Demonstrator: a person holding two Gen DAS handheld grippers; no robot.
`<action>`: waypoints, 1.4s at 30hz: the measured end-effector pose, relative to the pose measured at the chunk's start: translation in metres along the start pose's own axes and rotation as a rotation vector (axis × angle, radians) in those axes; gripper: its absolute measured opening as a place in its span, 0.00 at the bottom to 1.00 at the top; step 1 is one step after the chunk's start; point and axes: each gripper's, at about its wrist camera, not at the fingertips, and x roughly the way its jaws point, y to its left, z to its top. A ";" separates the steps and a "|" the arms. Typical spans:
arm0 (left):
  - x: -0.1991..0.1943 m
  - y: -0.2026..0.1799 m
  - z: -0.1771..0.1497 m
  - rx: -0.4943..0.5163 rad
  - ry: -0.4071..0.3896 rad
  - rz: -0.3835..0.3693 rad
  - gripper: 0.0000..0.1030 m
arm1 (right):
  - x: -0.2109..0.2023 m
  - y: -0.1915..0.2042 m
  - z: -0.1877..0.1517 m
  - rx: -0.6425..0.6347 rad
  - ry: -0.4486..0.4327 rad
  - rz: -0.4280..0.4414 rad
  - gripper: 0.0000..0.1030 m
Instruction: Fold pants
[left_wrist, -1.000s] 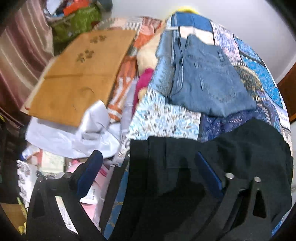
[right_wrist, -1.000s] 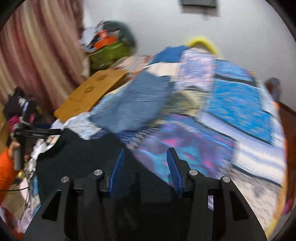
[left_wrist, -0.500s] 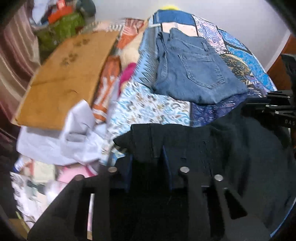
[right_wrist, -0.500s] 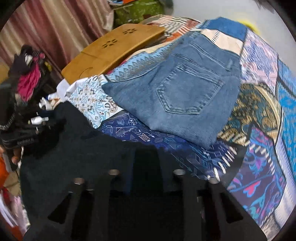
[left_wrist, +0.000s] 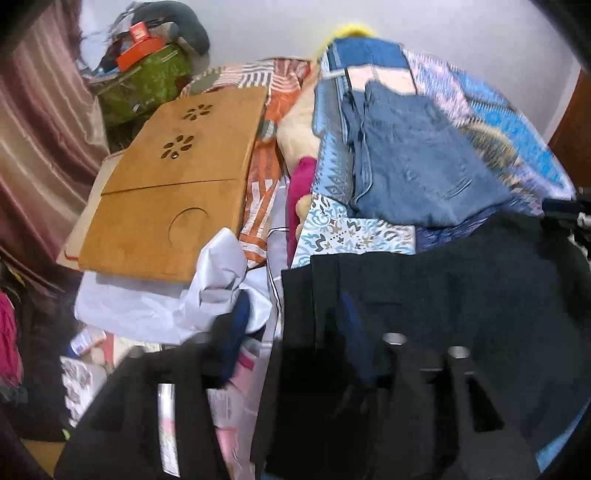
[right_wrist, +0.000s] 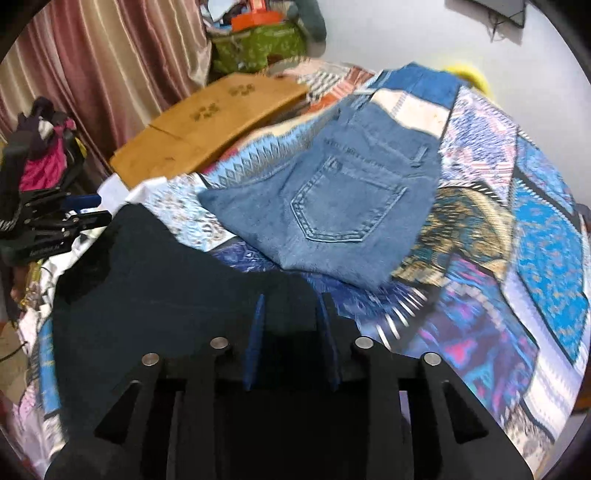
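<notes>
Black pants (left_wrist: 461, 302) lie folded on the near end of the patchwork bed cover (left_wrist: 354, 236); they also show in the right wrist view (right_wrist: 155, 295). My left gripper (left_wrist: 295, 317) is open at their left edge, one blue finger off the cloth, the other over it. My right gripper (right_wrist: 290, 306) is open over the pants' right part, jaws a little apart, holding nothing. The left gripper shows at the left in the right wrist view (right_wrist: 70, 218). Folded blue jeans (right_wrist: 332, 199) lie farther back on the bed.
A wooden lap table (left_wrist: 173, 195) lies left of the bed, with white cloth (left_wrist: 166, 295) and clutter below it. A green bag (left_wrist: 144, 81) and maroon curtain (right_wrist: 96, 74) stand at the back left. The wall is behind the bed.
Both grippers were shut on the black pants half a second ago; both have opened and let go. The pants now rest flat on the bed.
</notes>
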 end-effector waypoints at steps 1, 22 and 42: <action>-0.012 0.006 -0.007 -0.027 -0.014 -0.023 0.64 | -0.010 0.001 -0.005 0.002 -0.015 -0.001 0.37; -0.016 -0.006 -0.105 -0.127 0.148 -0.147 0.34 | -0.080 0.068 -0.151 0.000 -0.093 0.048 0.42; -0.031 0.000 -0.103 -0.071 0.124 -0.050 0.27 | -0.075 0.097 -0.155 -0.049 -0.087 0.082 0.10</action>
